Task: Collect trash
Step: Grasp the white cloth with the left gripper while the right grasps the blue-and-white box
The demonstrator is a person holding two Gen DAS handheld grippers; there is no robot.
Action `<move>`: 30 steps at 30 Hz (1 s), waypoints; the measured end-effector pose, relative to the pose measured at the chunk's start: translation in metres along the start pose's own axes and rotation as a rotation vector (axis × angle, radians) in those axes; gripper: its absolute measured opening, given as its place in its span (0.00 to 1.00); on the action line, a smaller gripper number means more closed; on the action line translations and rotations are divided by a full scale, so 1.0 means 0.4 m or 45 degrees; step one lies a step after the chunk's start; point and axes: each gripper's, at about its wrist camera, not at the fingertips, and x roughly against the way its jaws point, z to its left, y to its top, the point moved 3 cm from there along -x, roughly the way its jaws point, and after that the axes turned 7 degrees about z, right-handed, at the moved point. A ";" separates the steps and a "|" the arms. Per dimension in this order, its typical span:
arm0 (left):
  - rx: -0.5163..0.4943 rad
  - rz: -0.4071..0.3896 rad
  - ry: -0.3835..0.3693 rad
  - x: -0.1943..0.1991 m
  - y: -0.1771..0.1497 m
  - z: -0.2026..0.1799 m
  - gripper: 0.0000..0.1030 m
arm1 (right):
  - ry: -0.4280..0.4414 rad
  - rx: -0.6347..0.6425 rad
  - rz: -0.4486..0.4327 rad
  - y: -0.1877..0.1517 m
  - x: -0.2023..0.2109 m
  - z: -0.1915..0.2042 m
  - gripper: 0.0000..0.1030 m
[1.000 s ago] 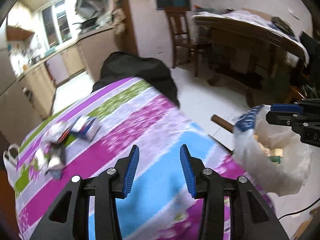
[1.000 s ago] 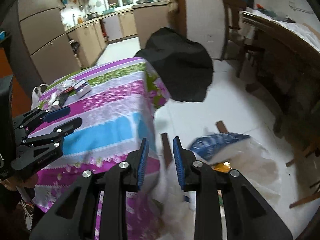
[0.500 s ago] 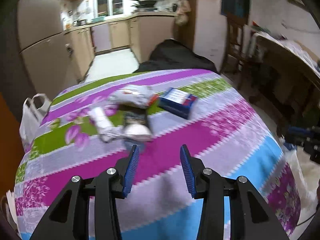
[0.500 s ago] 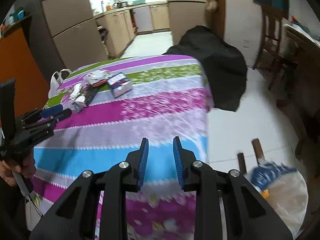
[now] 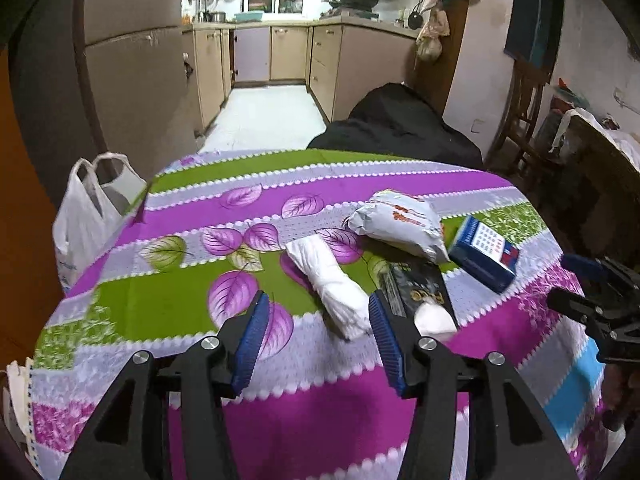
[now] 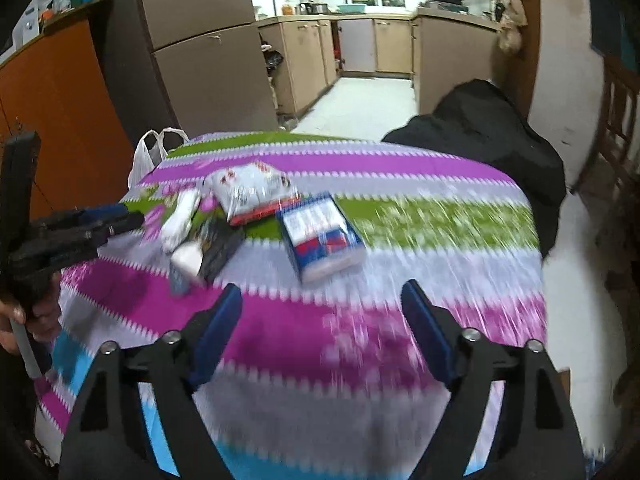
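Trash lies on the striped tablecloth (image 5: 192,304): a rolled white tissue (image 5: 332,280), a crumpled grey-white wrapper (image 5: 400,224), a black packet (image 5: 416,288) with a white wad (image 5: 436,320) on it, and a blue box (image 5: 484,252). My left gripper (image 5: 316,336) is open and empty, its fingers either side of the near end of the tissue. My right gripper (image 6: 322,324) is wide open and empty, just short of the blue box (image 6: 320,232). The right wrist view also shows the wrapper (image 6: 248,188), the tissue (image 6: 180,220) and the black packet (image 6: 220,244).
A white plastic bag (image 5: 88,212) hangs at the table's left edge. A black draped object (image 5: 400,128) stands behind the table. Kitchen cabinets (image 5: 280,52) line the back. A wooden chair (image 5: 524,112) and a cluttered table (image 5: 600,168) are on the right.
Both grippers have swung from the trash bag on the floor to the table and come close to the trash pile. The right gripper has opened wide.
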 end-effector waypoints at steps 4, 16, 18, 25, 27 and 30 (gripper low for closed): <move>0.007 0.032 -0.046 -0.057 0.027 -0.014 0.51 | 0.029 0.092 0.019 0.054 -0.057 0.012 0.82; 0.014 0.078 -0.133 -0.151 0.046 -0.013 0.30 | 0.030 0.099 0.136 0.058 -0.161 0.014 0.50; 0.014 0.063 -0.115 -0.141 0.037 -0.008 0.28 | 0.022 0.088 0.134 0.043 -0.145 0.019 0.49; -0.025 -0.029 0.030 -0.001 -0.054 0.014 0.26 | 0.049 0.032 0.119 -0.066 -0.026 0.069 0.49; -0.047 -0.038 0.081 0.055 -0.091 0.007 0.26 | 0.091 -0.031 0.121 -0.113 0.031 0.077 0.49; -0.072 -0.057 0.097 0.124 -0.135 -0.012 0.26 | 0.125 -0.081 0.118 -0.173 0.096 0.102 0.49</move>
